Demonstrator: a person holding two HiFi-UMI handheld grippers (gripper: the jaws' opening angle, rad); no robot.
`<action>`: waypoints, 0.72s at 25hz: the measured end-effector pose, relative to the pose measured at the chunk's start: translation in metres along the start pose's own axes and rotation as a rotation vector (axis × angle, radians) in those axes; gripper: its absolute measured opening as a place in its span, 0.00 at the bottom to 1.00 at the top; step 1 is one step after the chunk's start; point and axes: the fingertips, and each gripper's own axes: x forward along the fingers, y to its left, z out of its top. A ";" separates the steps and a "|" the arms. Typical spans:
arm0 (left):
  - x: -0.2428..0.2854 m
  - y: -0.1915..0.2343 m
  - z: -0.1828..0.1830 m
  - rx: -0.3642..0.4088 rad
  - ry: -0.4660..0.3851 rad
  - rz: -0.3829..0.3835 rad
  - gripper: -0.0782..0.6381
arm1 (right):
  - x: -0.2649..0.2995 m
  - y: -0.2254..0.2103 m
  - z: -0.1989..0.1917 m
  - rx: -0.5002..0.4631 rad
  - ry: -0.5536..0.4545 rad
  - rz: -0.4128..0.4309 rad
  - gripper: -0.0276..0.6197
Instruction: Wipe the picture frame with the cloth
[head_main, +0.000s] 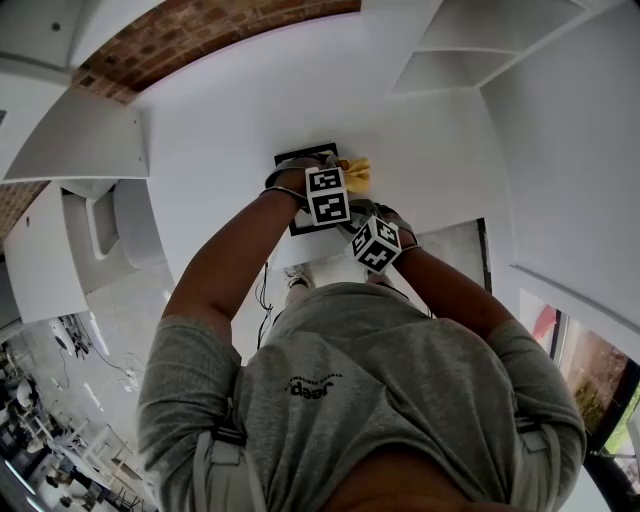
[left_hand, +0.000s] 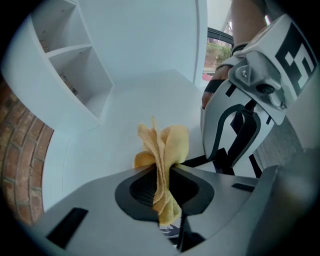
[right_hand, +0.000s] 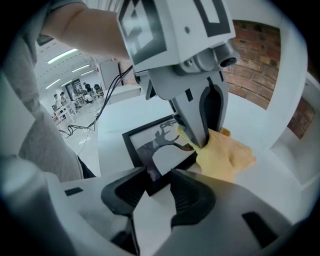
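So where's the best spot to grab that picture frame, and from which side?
Grip the picture frame by its black border at the near corner, coming from the near side. It seems to lie flat, so only the thin rim offers a bite; the right tongs sit there, clear of the cloth at the far edge.

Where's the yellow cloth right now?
The yellow cloth is pinched between the jaws of the left gripper. In the right gripper view it sits at the right-hand edge of the picture frame on the white table.
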 end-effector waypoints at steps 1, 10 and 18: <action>0.000 0.000 0.000 -0.005 -0.004 0.000 0.20 | 0.000 0.000 0.000 0.000 0.000 0.000 0.29; -0.031 0.000 -0.041 -0.055 -0.026 0.023 0.20 | -0.001 -0.001 -0.001 -0.006 0.008 0.007 0.29; -0.057 -0.037 -0.126 -0.084 0.047 0.014 0.20 | -0.003 -0.002 -0.001 -0.008 0.018 0.005 0.29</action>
